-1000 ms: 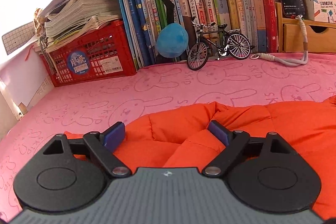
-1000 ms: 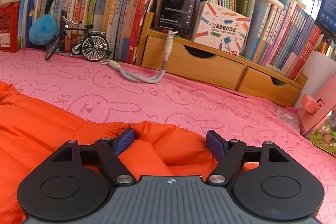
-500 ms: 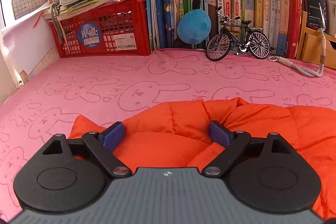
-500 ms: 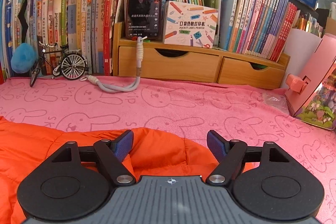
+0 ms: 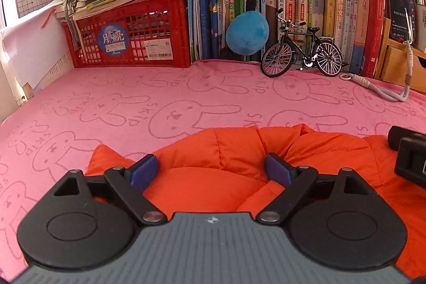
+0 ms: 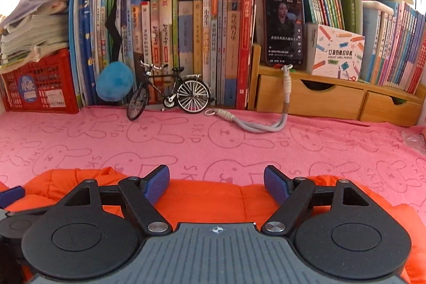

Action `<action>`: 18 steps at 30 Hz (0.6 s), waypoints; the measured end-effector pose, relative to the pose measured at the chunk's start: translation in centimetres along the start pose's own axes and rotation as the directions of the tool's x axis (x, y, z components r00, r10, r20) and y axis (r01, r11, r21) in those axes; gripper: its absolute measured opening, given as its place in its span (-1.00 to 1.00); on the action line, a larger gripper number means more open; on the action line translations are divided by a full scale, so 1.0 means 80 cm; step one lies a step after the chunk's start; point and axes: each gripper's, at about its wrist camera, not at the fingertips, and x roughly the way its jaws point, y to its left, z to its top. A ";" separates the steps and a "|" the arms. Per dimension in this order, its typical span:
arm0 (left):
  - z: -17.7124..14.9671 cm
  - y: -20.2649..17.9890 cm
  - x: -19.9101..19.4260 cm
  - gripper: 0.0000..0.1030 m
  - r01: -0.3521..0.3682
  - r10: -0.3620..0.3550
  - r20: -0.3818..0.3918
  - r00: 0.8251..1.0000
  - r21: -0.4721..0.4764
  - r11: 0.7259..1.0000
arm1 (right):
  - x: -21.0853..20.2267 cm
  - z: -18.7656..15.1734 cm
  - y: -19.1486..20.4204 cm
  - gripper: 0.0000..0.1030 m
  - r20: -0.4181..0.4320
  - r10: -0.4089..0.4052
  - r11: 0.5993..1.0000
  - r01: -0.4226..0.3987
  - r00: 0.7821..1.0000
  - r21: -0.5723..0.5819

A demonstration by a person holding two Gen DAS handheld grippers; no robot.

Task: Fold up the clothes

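An orange padded garment point(image 5: 226, 156) lies bunched on the pink rabbit-print cloth point(image 5: 159, 103). My left gripper point(image 5: 210, 172) hovers over its left part, jaws open, puffy orange fabric showing between the blue pads point(image 5: 142, 172) without being pinched. In the right wrist view the same garment point(image 6: 213, 193) fills the lower frame. My right gripper point(image 6: 217, 184) stands open above its far edge, nothing clamped between the pads point(image 6: 275, 185). The right gripper's black body point(image 5: 410, 156) shows at the right edge of the left wrist view, and the left gripper's pad point(image 6: 12, 194) peeks in at the right view's left edge.
Along the back stand a red crate point(image 5: 133, 36) topped with paper stacks, a row of books point(image 6: 186, 44), a blue plush ball point(image 5: 246, 33), a model bicycle point(image 6: 170, 95), a phone point(image 6: 283, 25) on wooden drawers point(image 6: 319, 97), and a grey cord point(image 6: 253, 121) on the cloth.
Both grippers have drawn back toward the near side and come closer together; more pink cloth shows beyond the garment, and each gripper has come into the other's view. Both stayed open.
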 end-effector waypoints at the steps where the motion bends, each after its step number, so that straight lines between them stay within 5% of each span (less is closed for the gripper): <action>1: 0.000 -0.001 0.000 0.74 -0.004 0.004 0.000 1.000 0.005 1.000 | 0.003 -0.006 0.002 0.52 -0.003 -0.008 1.000 0.008 1.000 -0.024; 8: -0.001 -0.002 0.002 0.75 -0.010 0.010 -0.005 1.000 0.016 1.000 | -0.001 -0.032 0.000 0.60 0.080 -0.114 0.959 0.131 0.990 -0.253; 18: -0.001 -0.003 0.003 0.76 -0.011 0.011 -0.010 1.000 0.021 1.000 | 0.018 -0.039 -0.097 0.75 0.030 -0.256 0.956 0.257 0.966 -0.139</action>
